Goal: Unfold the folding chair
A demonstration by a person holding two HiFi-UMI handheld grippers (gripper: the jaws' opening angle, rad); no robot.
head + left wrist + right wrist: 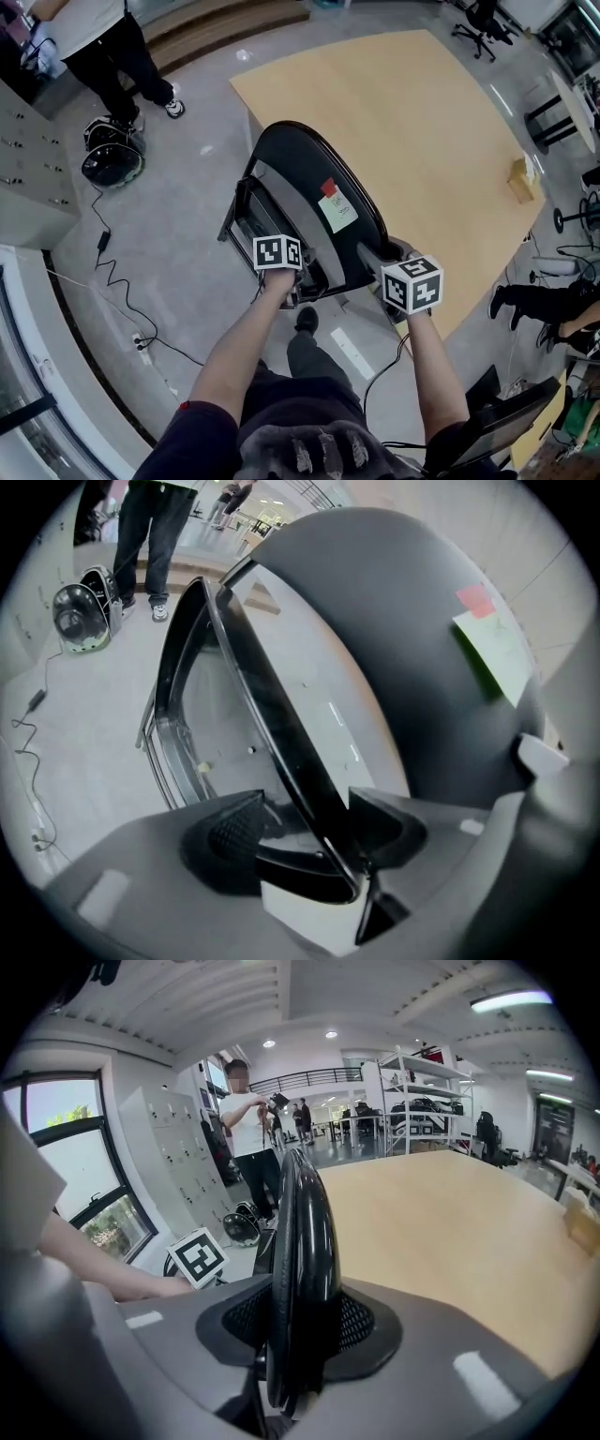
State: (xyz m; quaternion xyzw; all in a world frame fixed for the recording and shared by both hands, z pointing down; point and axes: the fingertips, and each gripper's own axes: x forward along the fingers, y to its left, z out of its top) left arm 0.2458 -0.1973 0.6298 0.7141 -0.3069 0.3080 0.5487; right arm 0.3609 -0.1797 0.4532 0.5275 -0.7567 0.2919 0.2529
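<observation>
Against the desk (441, 141) the chair (309, 178) is stood on the floor, still folded nearly flat. Nothing is unfolded yet and only the grips are set. Its back edge is clamped in the right gripper (300, 1321). Its seat rim is straddled by the left gripper (300, 827), jaws apart, one pad clear.

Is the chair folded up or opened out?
Folded, mostly. The folding chair stands thin beside the table, its flat parts close together with only a narrow gap, and no seat laid level.
</observation>
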